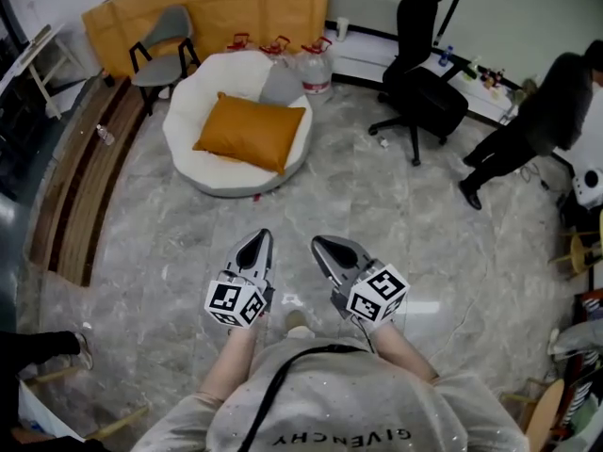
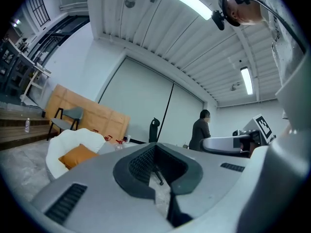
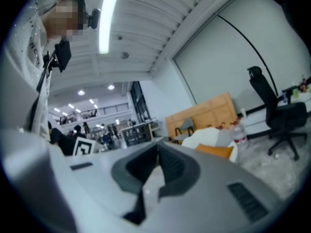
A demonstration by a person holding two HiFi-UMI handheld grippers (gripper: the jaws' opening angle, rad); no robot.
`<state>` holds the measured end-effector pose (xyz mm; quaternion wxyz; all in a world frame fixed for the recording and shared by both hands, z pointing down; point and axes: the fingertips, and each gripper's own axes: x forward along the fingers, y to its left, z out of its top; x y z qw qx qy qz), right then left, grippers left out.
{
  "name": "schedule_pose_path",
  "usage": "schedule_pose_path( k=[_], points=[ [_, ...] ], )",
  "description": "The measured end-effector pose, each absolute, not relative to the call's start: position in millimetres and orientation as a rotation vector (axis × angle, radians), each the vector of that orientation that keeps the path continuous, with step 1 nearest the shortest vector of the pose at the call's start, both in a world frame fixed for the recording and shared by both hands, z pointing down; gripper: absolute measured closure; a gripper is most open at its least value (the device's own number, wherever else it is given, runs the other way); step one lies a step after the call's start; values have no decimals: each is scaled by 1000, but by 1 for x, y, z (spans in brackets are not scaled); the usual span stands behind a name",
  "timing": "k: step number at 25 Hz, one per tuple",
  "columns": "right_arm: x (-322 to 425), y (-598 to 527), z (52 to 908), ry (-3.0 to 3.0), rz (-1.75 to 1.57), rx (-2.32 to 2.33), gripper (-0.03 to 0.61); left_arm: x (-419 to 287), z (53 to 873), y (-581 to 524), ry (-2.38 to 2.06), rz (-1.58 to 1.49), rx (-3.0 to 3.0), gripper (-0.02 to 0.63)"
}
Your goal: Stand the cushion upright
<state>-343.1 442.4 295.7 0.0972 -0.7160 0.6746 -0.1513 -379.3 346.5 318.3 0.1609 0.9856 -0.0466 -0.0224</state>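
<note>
Your head camera looks steeply down at the floor (image 1: 396,234); both gripper views look low and level toward the far orange cushion (image 1: 250,130), shared by all three.

The cushion (image 1: 250,130) is matt orange cloth, the round chair (image 1: 203,172) soft white fabric, and the floor (image 1: 396,224) glossy, grey, marble-look stone. The left tongs (image 1: 260,240) and right tongs (image 1: 322,245) are smooth, matt grey plastic with darker ribbed pads (image 2: 140,165). The step (image 1: 71,191) looks like striped wood.
</note>
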Motion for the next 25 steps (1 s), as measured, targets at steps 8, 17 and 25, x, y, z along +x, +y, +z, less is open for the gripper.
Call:
schedule_pose_path(
  k=[8, 17, 25],
  points=[
    [-309, 427, 296, 1988, -457, -2119, 560, -343, 313, 334, -112, -76, 2799, 591],
    [-252, 376, 312, 2090, -474, -2042, 561, -292, 319, 300, -234, -119, 2757, 591],
    [-170, 328, 320, 2215, -473, -1993, 561, -209, 325, 258, -355, -141, 2735, 591]
  ],
)
